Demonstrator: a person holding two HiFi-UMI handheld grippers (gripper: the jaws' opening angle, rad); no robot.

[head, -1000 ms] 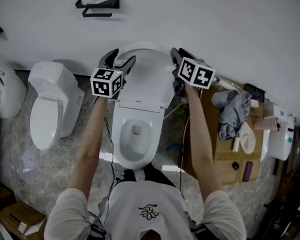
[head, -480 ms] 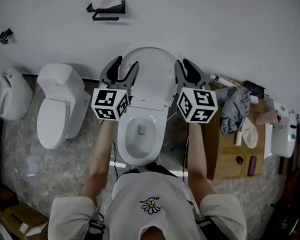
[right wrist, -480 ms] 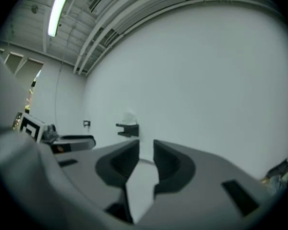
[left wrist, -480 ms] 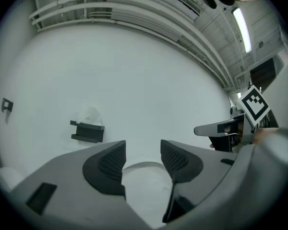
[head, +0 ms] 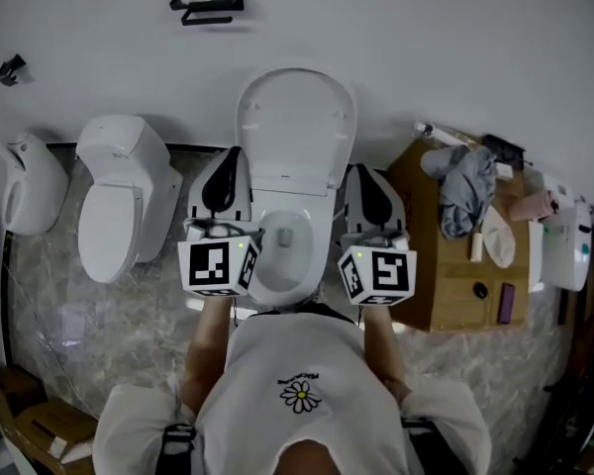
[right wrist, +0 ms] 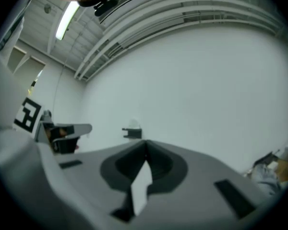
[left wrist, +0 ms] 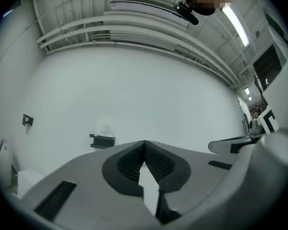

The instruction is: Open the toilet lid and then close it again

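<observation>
Against the far white wall (head: 455, 47), on a grey marbled floor (head: 99, 315), stands the toilet (head: 277, 270) with its toilet lid (head: 295, 127) raised upright and leaning back at the wall, the bowl open below it. A second toilet (head: 119, 201) sits to its left, and a wooden cabinet (head: 445, 285) to its right carries a grey cloth (head: 465, 201). The left gripper (head: 230, 161) and the right gripper (head: 364, 178) hang on either side of the seat, nearer than the lid and clear of it; each has just closed its jaws, which meet with nothing between them. A paper holder (head: 206, 3) is fixed on the wall above the lid
</observation>
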